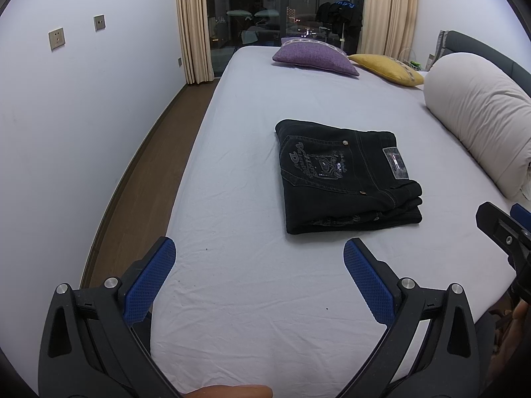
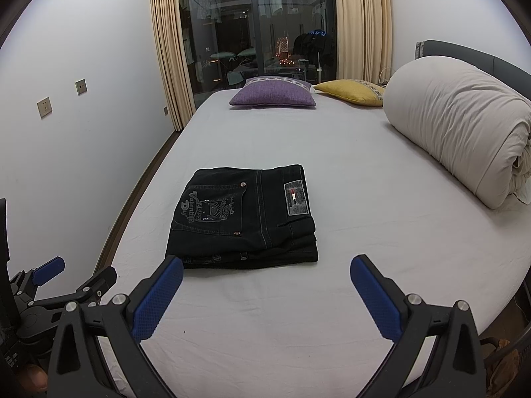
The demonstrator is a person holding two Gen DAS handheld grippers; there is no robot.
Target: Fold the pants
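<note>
The black jeans (image 1: 345, 179) lie folded into a compact rectangle on the white bed sheet (image 1: 239, 298), back pocket embroidery and waistband label facing up. They also show in the right wrist view (image 2: 245, 215). My left gripper (image 1: 259, 255) is open and empty, held above the sheet just short of the jeans' near edge. My right gripper (image 2: 267, 273) is open and empty, close to the jeans' near edge. Each gripper shows at the edge of the other's view: the right one (image 1: 504, 229) and the left one (image 2: 49, 272).
A rolled cream duvet (image 2: 464, 139) lies along the bed's right side. A purple pillow (image 2: 275, 94) and a yellow pillow (image 2: 351, 91) sit at the far end. The wall and wooden floor (image 1: 132, 199) run along the left. Curtains and a dark glass door stand behind.
</note>
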